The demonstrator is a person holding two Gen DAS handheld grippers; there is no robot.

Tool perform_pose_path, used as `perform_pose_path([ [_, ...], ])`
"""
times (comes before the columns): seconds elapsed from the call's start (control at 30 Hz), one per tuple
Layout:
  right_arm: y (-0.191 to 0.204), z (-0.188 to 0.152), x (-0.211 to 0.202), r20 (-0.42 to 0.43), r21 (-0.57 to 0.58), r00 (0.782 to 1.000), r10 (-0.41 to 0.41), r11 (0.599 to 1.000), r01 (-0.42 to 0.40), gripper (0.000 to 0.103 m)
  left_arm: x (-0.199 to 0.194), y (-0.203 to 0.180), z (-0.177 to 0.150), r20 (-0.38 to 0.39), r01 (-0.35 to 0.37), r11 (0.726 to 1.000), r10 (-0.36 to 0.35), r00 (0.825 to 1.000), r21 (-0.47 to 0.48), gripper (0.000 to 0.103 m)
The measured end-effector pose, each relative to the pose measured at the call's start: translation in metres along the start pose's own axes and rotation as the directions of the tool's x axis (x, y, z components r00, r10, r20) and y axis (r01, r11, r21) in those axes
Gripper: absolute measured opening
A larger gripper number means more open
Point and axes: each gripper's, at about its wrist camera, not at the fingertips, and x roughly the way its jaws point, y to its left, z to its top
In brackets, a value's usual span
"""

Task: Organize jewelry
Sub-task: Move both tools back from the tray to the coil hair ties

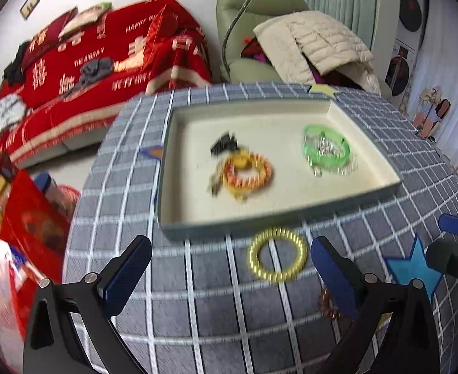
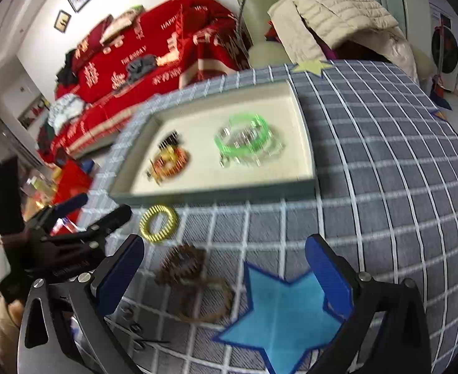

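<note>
A shallow cream-lined tray sits on the grey checked tablecloth. In it lie a green bangle with clear jewelry, an orange-yellow bracelet and a black clip. A yellow spiral ring lies on the cloth just in front of the tray. A brown coiled band and a thin brown ring lie nearer. My left gripper is open, just short of the yellow ring. My right gripper is open above the brown pieces.
A blue star patch is on the cloth near the right gripper. The left gripper shows in the right wrist view. A red-covered sofa, a green armchair with a beige jacket and red bags stand beyond the table.
</note>
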Motion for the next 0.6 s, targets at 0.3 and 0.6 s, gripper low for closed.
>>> perform_pose_path([
  [0.3,-0.002,-0.029,0.011,-0.063,-0.013,0.997,-0.038,0.999,0.037,0.103,0.020,0.007,-0.021,-0.082,-0.014,0.996,0.007,0.997,-0.085,0.103],
  [0.6,0.015,-0.032,0.012,-0.058,-0.091,0.997,-0.054,0.995,0.048,0.103,0.031,0.011,-0.019,-0.106,-0.038,0.992,0.025,0.994,-0.122,0.103],
])
